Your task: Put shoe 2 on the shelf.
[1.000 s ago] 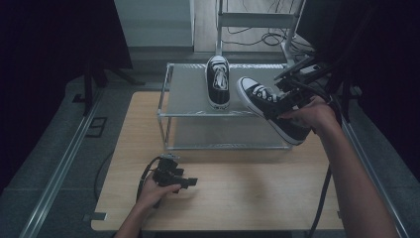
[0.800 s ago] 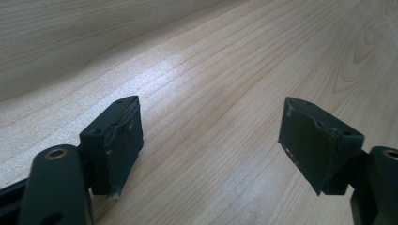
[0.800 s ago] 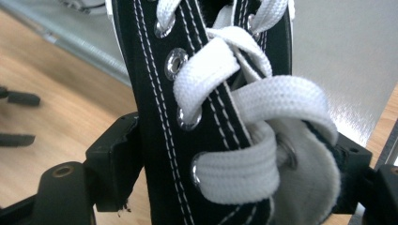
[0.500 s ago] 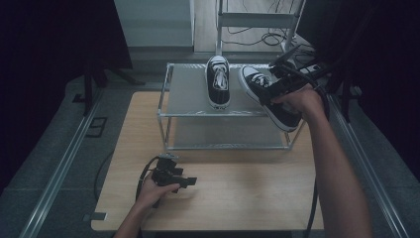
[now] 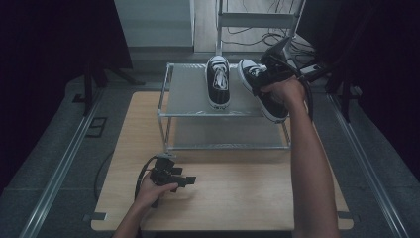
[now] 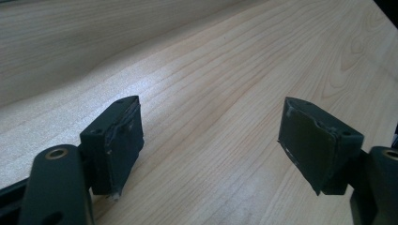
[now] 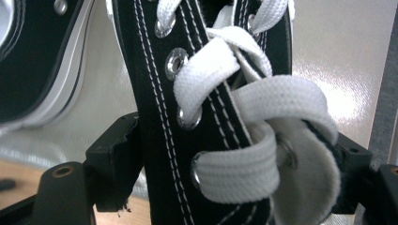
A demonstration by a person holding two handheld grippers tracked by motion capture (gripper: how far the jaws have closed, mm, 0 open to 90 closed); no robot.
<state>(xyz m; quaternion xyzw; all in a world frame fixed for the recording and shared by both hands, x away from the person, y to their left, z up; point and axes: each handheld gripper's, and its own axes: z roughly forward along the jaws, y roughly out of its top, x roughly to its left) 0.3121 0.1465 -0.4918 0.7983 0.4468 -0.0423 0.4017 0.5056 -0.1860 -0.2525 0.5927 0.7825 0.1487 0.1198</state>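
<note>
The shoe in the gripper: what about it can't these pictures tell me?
- High view: heel of the held shoe is hidden by the person's hand and the right gripper.
- Right gripper view: toe and sole are cut off by the frame.
- Whether it touches the rack cannot be told.

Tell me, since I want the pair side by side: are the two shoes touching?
Cannot tell. In the high view the held shoe and the rack shoe look slightly apart, but the angle is unclear.
</note>
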